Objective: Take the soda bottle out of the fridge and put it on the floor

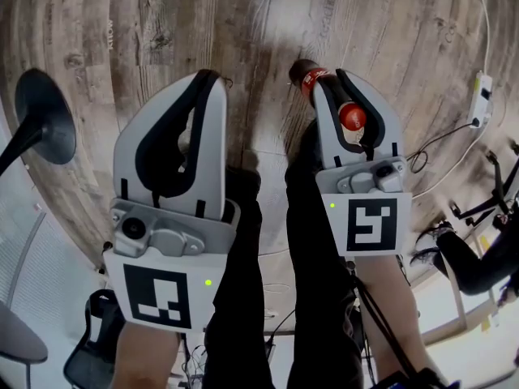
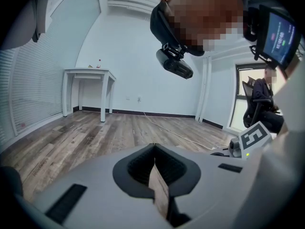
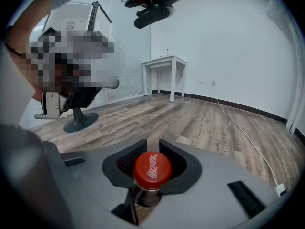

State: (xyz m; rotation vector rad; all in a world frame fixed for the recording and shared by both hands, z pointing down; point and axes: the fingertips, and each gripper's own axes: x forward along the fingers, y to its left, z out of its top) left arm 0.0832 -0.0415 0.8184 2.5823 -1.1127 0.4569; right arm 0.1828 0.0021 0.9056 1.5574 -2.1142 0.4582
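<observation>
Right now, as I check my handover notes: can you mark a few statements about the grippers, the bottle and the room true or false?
1. The right gripper grips the soda bottle just below its cap. True.
2. The left gripper also holds the bottle. False: its jaws are together with nothing between them.
3. The cap is blue. False: it is red.
4. A white table stands near the wall. True.

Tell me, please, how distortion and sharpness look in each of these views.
Head view: wide-angle bowing of the floor; left gripper view: dark round vignette, left tongs soft; right gripper view: same vignette, soda bottle cap crisp.
</observation>
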